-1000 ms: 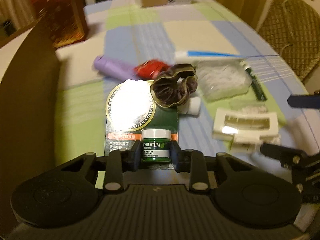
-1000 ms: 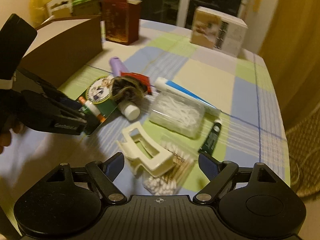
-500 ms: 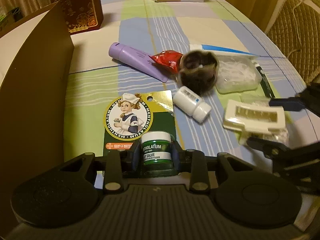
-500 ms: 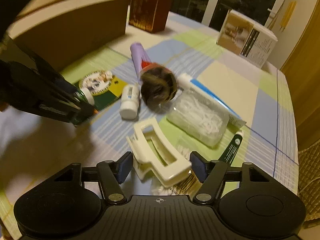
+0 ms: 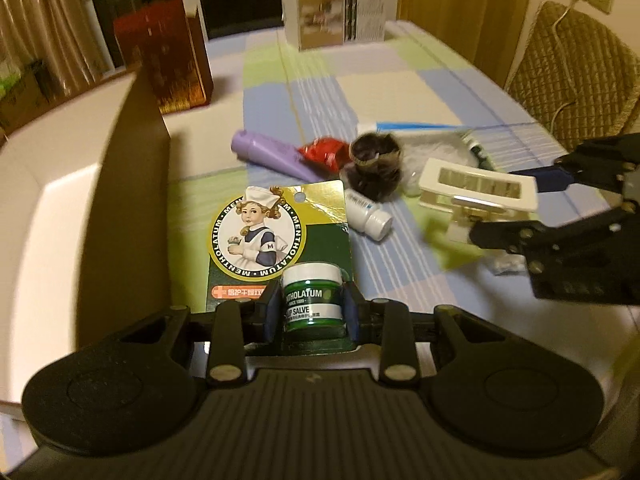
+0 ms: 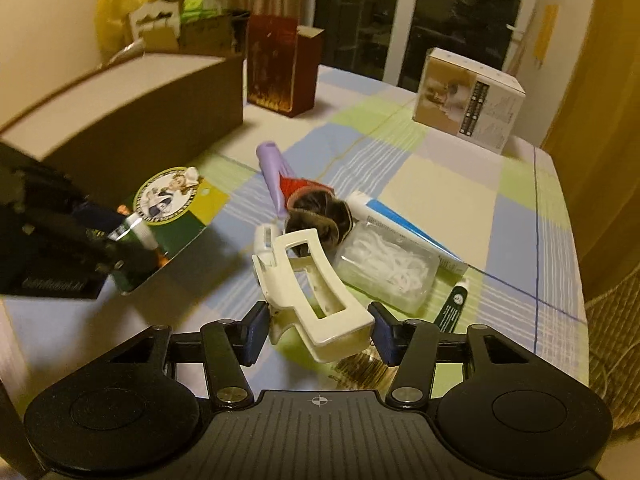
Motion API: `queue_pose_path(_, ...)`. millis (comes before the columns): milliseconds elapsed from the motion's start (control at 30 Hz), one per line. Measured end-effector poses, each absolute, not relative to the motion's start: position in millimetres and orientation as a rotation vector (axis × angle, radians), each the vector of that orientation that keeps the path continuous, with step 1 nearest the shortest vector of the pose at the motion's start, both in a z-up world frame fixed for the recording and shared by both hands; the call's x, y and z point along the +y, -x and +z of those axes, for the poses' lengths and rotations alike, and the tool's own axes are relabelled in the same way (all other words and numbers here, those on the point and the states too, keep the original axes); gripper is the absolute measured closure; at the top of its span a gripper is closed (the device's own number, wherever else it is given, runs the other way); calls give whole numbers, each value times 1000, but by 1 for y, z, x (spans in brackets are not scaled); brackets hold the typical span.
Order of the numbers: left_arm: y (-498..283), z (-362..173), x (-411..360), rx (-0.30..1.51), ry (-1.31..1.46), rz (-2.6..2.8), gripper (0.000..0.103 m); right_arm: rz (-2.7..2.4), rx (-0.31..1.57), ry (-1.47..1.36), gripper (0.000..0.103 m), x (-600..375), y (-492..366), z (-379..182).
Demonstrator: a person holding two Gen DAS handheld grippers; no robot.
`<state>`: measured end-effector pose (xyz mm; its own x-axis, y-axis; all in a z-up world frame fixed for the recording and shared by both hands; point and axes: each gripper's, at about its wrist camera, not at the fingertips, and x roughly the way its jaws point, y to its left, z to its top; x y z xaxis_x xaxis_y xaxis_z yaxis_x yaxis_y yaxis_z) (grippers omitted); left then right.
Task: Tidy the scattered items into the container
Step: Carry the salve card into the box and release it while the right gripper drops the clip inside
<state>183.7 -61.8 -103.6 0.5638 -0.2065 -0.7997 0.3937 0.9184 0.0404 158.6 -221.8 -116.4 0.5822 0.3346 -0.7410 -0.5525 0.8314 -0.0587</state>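
Note:
My left gripper (image 5: 312,312) is shut on a green Mentholatum salve jar on its card (image 5: 276,232), held off the table beside the brown cardboard box (image 5: 132,184) at the left. From the right wrist, this left gripper (image 6: 120,236) and the salve card (image 6: 176,200) hang in front of the box (image 6: 132,120). My right gripper (image 6: 318,332) is shut on a white hair claw clip (image 6: 316,292), raised above the cloth. The left wrist shows the clip (image 5: 476,188) in the right gripper (image 5: 516,208).
On the checked cloth lie a purple tube (image 5: 272,156), red packet (image 5: 324,152), dark scrunchie (image 5: 376,164), small white bottle (image 5: 368,216), toothpaste (image 6: 400,220), floss-pick box (image 6: 384,264), dark tube (image 6: 452,308) and cotton swabs (image 6: 360,364). A red box (image 5: 164,64) and a white box (image 5: 332,12) stand behind.
My right gripper has shut on the white clip and lifted it off the swabs. The left gripper has raised the salve card clear of the scrunchie and bottle, closer to the box.

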Motion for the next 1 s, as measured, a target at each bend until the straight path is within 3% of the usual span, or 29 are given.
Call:
queue_pose_path(300,-168,-40,-29,797,-151,-355,75,562,802,174,47,-205,-153,-73)
queue_pose_path(600,-164,2,55,754,-150,-209,75,739,768,126,47,-131,-156,-26)
queue_pose_path(1000,-193,-10,149,875,-129,-97,75,897,805,160,47,12,-158,-25)
